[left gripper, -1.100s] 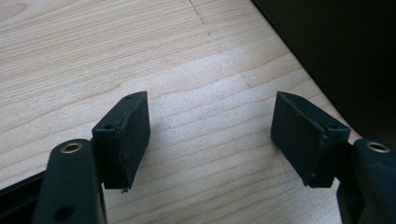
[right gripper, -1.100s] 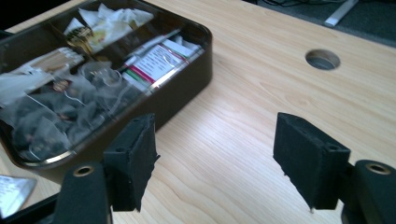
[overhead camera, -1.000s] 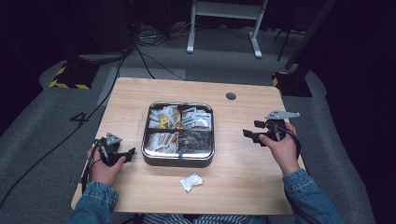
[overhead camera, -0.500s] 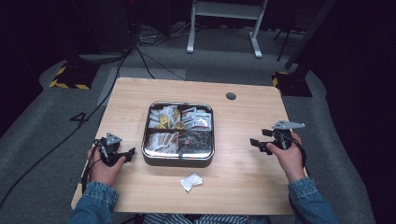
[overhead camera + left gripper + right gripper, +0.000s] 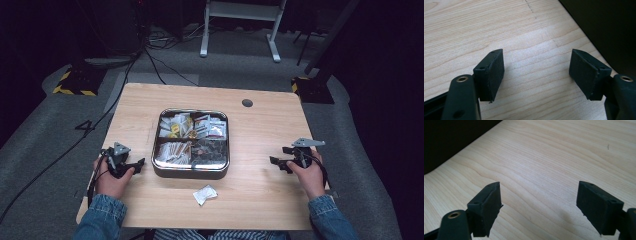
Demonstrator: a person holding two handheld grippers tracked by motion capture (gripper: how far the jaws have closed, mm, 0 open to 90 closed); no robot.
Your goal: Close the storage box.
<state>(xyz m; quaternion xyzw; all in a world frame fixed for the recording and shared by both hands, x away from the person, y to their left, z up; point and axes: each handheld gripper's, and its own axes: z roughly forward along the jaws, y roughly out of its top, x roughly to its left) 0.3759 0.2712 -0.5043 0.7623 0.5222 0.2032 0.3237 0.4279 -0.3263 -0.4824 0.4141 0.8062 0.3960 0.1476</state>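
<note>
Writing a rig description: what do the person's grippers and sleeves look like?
Both handheld grippers, left and right, are black, each topped by a grey three-cornered plate. Their flat rectangular pads are black, on arms with brass-ringed holes. The sleeves are blue denim.

A dim studio: floor cables [image 5: 150, 60], hazard-taped stand bases [image 5: 75, 82], lone table [image 5: 270, 125].

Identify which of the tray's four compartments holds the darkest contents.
The compartment nearest the person on their right of the metal tray: its contents look dark brown, while the other three hold pale or white packets.
</note>
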